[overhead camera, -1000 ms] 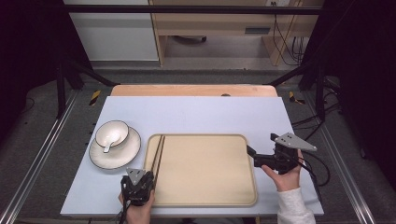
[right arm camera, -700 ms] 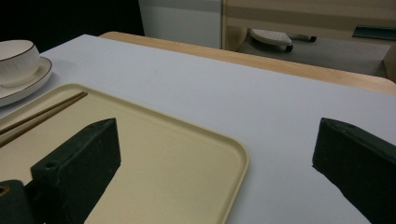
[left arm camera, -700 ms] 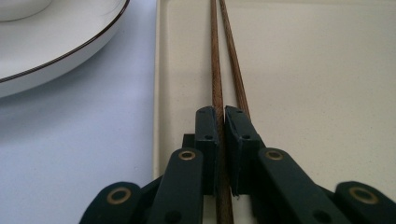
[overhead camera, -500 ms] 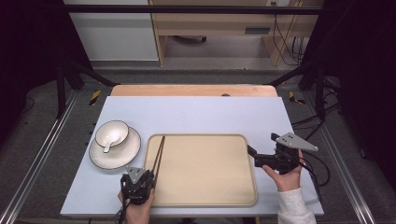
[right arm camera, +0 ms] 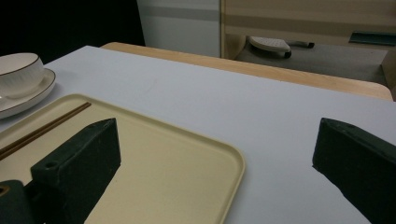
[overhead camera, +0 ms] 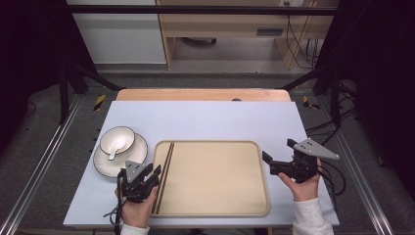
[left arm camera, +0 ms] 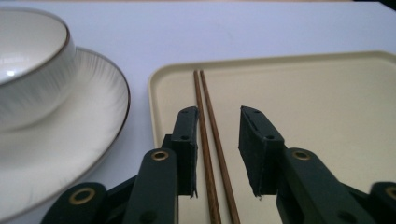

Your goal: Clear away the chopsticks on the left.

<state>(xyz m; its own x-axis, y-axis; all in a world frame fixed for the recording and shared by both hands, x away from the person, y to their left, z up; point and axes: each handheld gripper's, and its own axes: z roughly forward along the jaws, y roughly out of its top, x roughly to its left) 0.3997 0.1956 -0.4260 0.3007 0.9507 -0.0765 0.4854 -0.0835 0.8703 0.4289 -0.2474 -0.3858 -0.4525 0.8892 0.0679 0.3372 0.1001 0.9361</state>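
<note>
Grey floor (overhead camera: 49, 161) — wooden bench (overhead camera: 225, 24), white cabinet (overhead camera: 122, 34) behind.

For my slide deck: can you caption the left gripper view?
Left gripper, jaws just opening, above chopsticks lying on the tray, bowl alongside.

The far half of the counter (overhead camera: 205, 115) is left bare, so passage there is unhindered. Most of the tray (overhead camera: 215, 178) is free; only its left edge is taken by the chopsticks (overhead camera: 164, 176), which lie between the parted fingers (left arm camera: 187, 140) of the left gripper (overhead camera: 142, 180). Just left of the tray, the way is blocked by the bowl (overhead camera: 117, 140) on its plate (overhead camera: 134, 156). A bare strip of counter is left right of the tray.
</note>
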